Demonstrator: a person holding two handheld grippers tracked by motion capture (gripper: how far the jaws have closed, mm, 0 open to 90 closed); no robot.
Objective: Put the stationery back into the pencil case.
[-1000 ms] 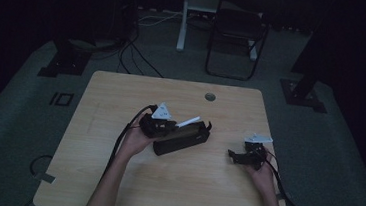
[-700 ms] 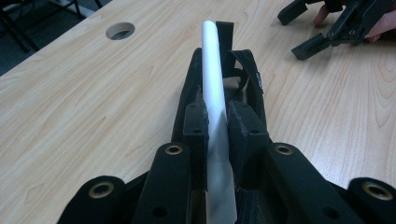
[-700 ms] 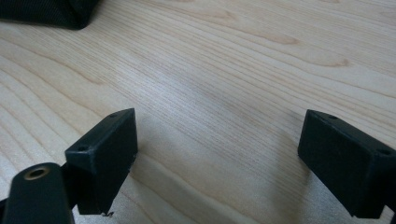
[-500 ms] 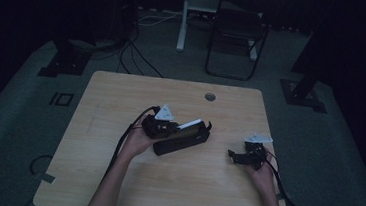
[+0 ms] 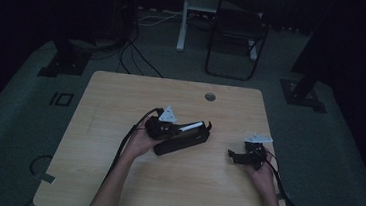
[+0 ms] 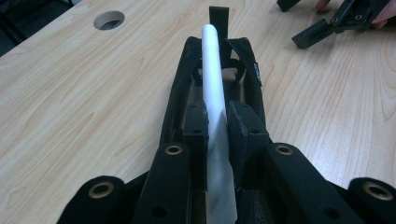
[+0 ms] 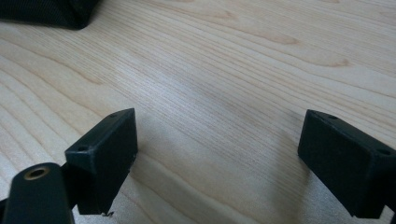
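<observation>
The left hand-held gripper [image 6: 217,135] clamps a white stick [image 6: 212,79] over the open black pouch [image 6: 187,74] on the surface [image 5: 121,102], while the right hand-held gripper [image 7: 217,154] rests well apart, jaws wide and empty.

Dim high view, bright sharp close-ups

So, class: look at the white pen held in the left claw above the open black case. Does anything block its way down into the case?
Nothing visible does. The left claw grips the white pen directly over the black case, whose opening lies unzipped beneath it.
</observation>
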